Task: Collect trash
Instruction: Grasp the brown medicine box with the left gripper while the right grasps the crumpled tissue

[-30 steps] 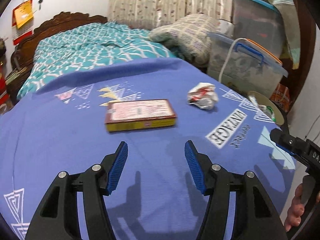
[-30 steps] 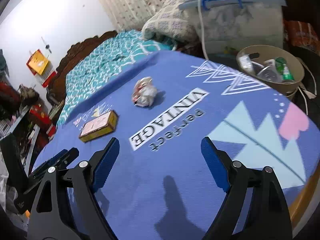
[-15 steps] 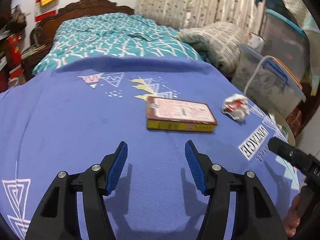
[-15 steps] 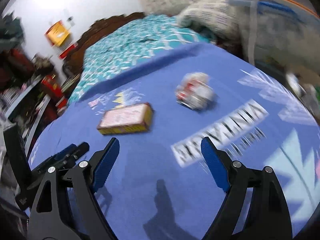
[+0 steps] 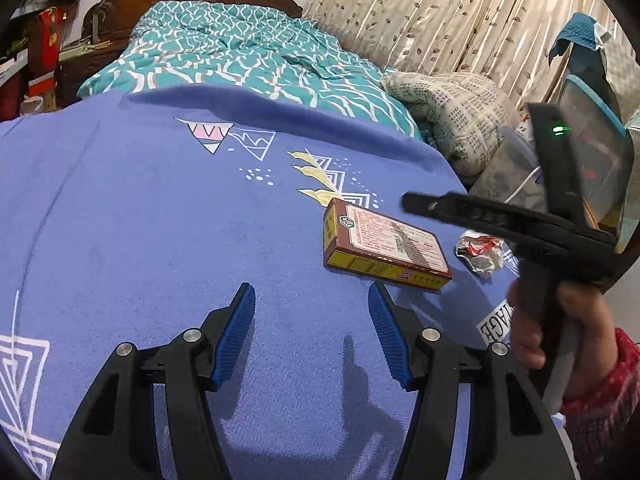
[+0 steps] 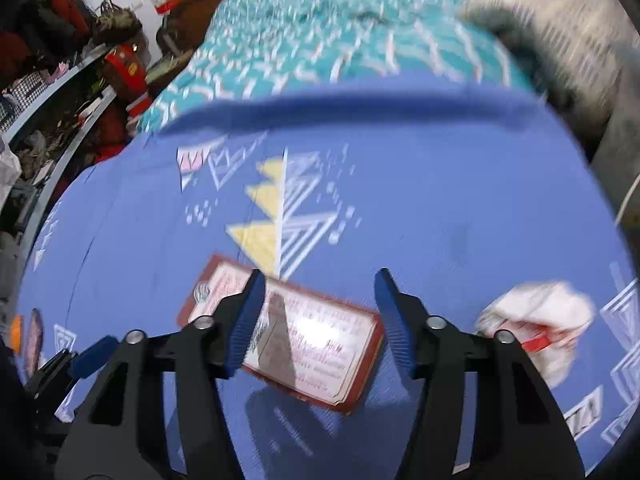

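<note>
A flat red and yellow cardboard box (image 5: 386, 244) lies on the blue patterned cloth (image 5: 160, 220). A crumpled white and red wrapper (image 5: 480, 254) lies just to its right. My left gripper (image 5: 312, 328) is open and empty, low over the cloth, short of the box. My right gripper (image 6: 318, 314) is open and hovers directly above the box (image 6: 308, 340), its jaws on either side of it, not touching. The wrapper (image 6: 536, 328) is to the right of that gripper. The right gripper's body also shows in the left wrist view (image 5: 520, 224), held by a hand.
A bed with a teal quilt (image 5: 240, 52) lies beyond the cloth. A patterned pillow (image 5: 452, 112) and clear plastic storage bins (image 5: 592, 152) stand at the right. Cluttered shelves (image 6: 52, 92) are at the left.
My right gripper has swung left from over the printed lettering to above the box, and its jaws have narrowed. My left gripper has turned left, so the box now sits right of it.
</note>
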Demonstrator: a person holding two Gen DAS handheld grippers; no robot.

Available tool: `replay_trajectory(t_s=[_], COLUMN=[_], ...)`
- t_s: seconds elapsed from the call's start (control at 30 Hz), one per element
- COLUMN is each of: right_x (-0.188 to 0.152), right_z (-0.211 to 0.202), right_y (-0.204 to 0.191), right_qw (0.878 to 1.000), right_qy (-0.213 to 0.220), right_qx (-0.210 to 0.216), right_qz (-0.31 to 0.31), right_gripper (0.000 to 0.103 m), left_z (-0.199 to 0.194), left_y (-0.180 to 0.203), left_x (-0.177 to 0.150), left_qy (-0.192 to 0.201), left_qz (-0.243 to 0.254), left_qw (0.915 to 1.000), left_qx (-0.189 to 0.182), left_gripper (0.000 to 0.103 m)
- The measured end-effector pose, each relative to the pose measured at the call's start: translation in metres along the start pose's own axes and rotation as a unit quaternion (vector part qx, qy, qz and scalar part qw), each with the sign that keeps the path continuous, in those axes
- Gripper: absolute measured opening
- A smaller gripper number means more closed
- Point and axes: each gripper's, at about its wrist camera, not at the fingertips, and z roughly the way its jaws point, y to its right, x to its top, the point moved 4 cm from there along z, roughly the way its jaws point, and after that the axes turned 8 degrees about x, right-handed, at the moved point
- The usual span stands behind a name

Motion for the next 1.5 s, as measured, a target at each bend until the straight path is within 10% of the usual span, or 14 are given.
replay_trajectory(t_s=[0.2, 0.43, 0.93, 1.5], right_x=[-0.038, -0.104, -0.152, -0.166], right_z=[-0.016, -0.052, -0.098, -0.088], right_y=[-0.010, -0.034, 0.015, 0.030], right_qw=[0.995, 0.949, 0.990, 0.985], right_qy=[-0.024, -0.047, 0.097, 0.105], right_qx=[0.093, 0.294, 0.067, 0.067], right_qz=[0.033, 0.106, 0.074, 0.121], right_gripper=[0.055, 0.056, 0.058, 0.062], left_z=[0.000, 0.002, -0.001, 0.002], left_y=[-0.008, -0.028, -0.004, -0.001], left_x=[0.000, 0.003, 0.000, -0.002], left_qy=[-0.009, -0.021, -0.003, -0.011], left_qz=[-0.029, -0.084, -0.010, -0.004], left_qw=[0.9993, 0.9950, 0.9999, 0.9999], left_qx=[-0.022, -0.050, -0.013, -0.008], left_gripper=[0.055, 0.055, 0.063, 0.072])
